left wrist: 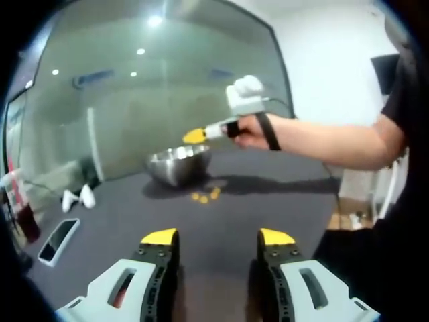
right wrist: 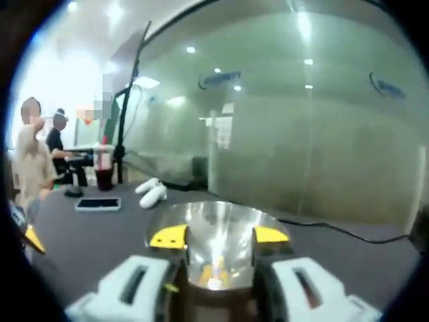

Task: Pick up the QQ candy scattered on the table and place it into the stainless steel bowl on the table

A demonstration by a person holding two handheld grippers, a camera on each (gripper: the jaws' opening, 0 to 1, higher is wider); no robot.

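The right gripper hung directly above the round, shiny stainless steel bowl, its yellow-tipped jaws spread wide and empty over the bowl's mouth, where a few small yellow QQ candies already lay at the bottom. In the left gripper view that same right gripper showed over the bowl, and a small cluster of loose yellow candies lay on the dark grey table just beside the bowl's near side. The left gripper, jaws also wide and holding nothing, was well back from them, so the right one seemed nearer: the loose candies lay below and slightly behind its fingers.
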